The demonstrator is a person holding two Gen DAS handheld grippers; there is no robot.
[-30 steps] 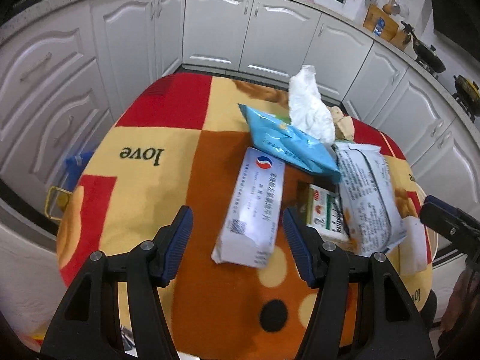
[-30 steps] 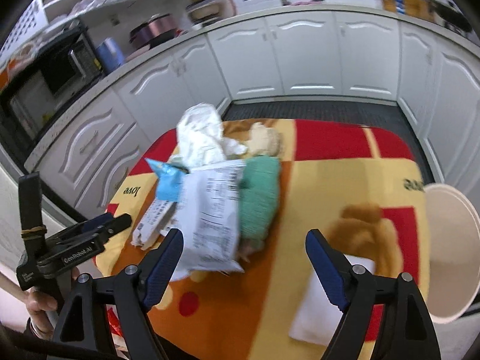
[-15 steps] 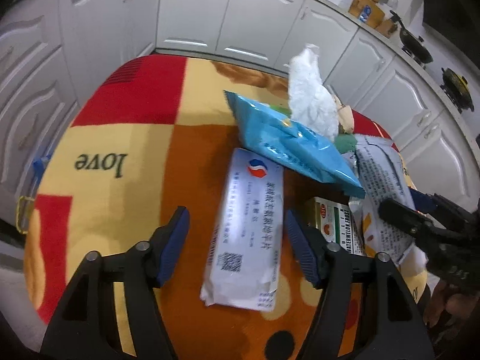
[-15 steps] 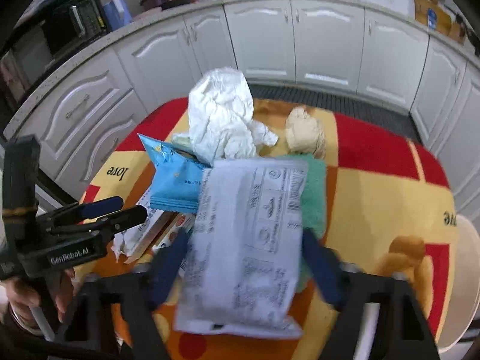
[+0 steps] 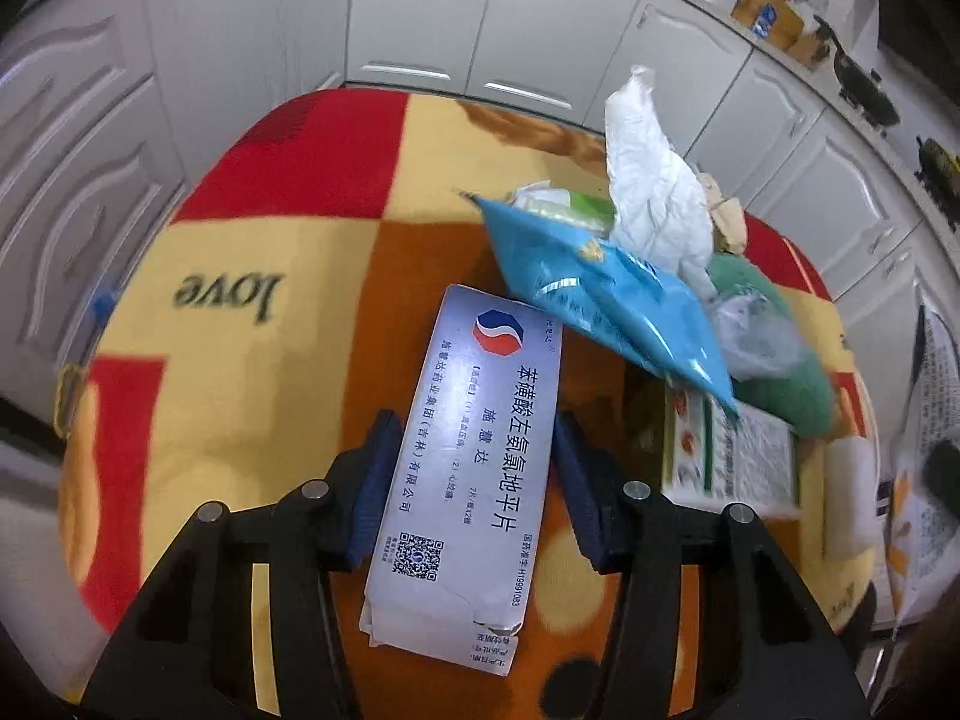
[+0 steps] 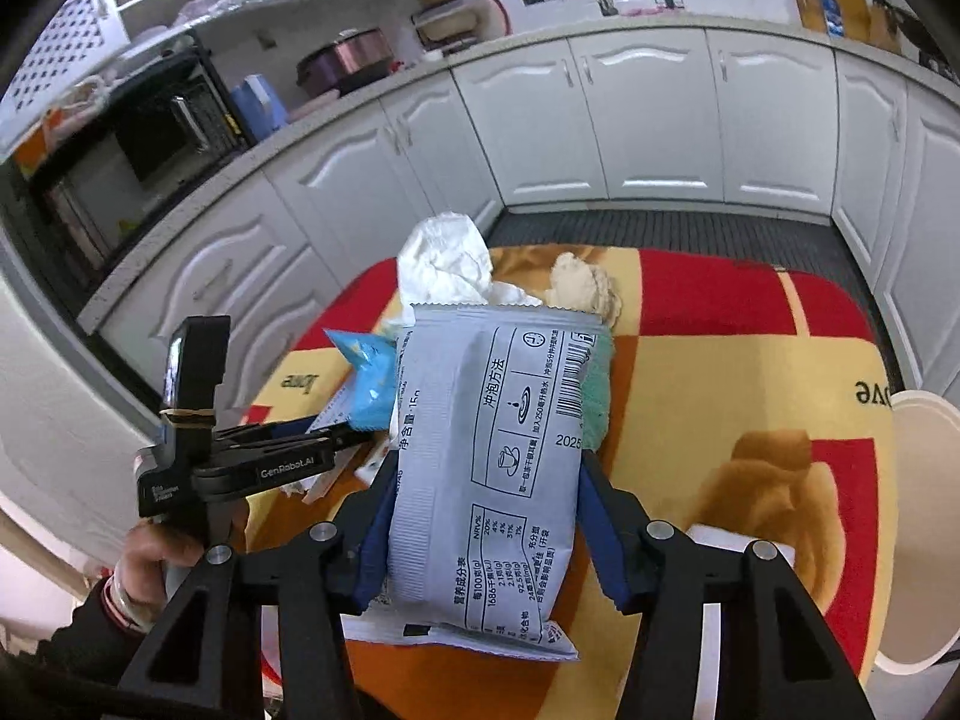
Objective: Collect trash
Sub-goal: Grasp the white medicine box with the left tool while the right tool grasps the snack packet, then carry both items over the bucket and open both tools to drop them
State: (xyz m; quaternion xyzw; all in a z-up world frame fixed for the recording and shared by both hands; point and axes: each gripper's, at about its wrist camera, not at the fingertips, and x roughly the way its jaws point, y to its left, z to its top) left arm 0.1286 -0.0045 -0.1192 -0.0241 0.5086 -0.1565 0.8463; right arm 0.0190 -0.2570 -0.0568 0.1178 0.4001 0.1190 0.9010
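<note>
Two grabs at once: the left hand-held gripper (image 5: 474, 462) has just closed its jaws onto the white medicine box (image 5: 474, 468), which lies flat on the blanket-covered desk (image 5: 288, 252). The right hand-held gripper (image 6: 480, 516) has just clamped the grey sachet (image 6: 492, 468) and holds it above the desk, near the trash pile, blue wrapper (image 5: 606, 294) and crumpled tissue (image 5: 654, 198) included.
</note>
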